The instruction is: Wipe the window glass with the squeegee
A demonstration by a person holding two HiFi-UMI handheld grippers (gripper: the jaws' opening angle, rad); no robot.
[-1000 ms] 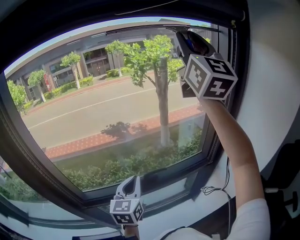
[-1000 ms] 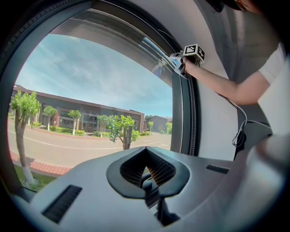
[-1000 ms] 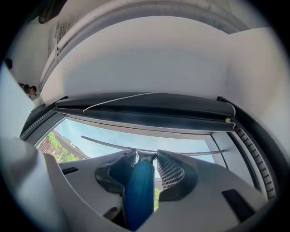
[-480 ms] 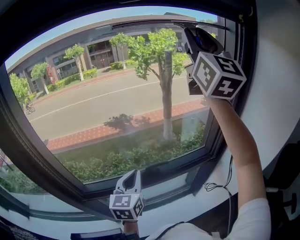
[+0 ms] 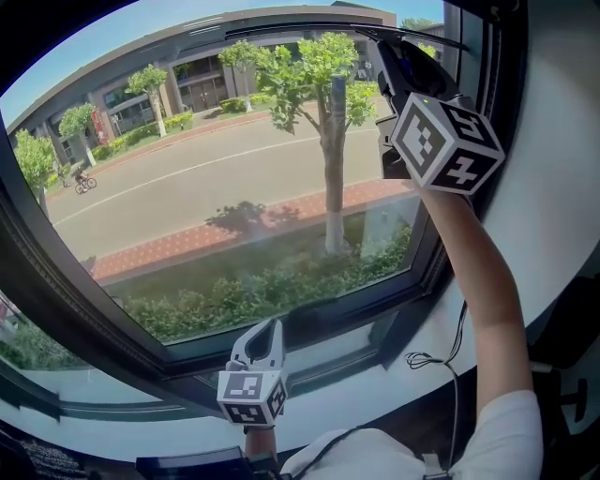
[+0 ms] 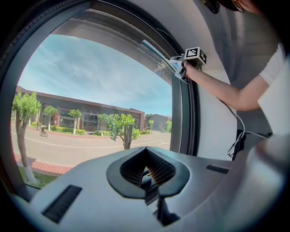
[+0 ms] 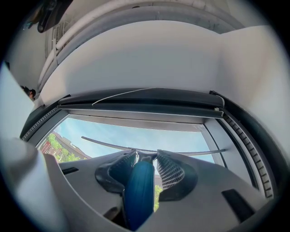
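The squeegee has a blue handle [image 7: 138,192] and a long thin blade [image 5: 309,26] that lies along the top edge of the window glass [image 5: 216,187]. My right gripper [image 5: 405,64] is raised at the glass's top right corner and is shut on that handle; in the right gripper view [image 7: 147,158] the blade [image 7: 190,152] crosses just past the jaws. My left gripper [image 5: 266,330] hangs low by the sill, shut and holding nothing. From the left gripper view [image 6: 146,168] the right gripper [image 6: 180,68] shows high up against the frame.
A dark window frame [image 5: 441,244] borders the glass, with a white wall [image 5: 553,187] to its right. A white sill [image 5: 375,384] runs below, and a thin cable [image 5: 441,361] lies on it. A person's bare forearm [image 5: 473,281] reaches up to the right gripper.
The head view has shifted a little, so the window sits higher in the picture. The right gripper still holds the squeegee at the top of the glass. The left gripper stays by the sill.
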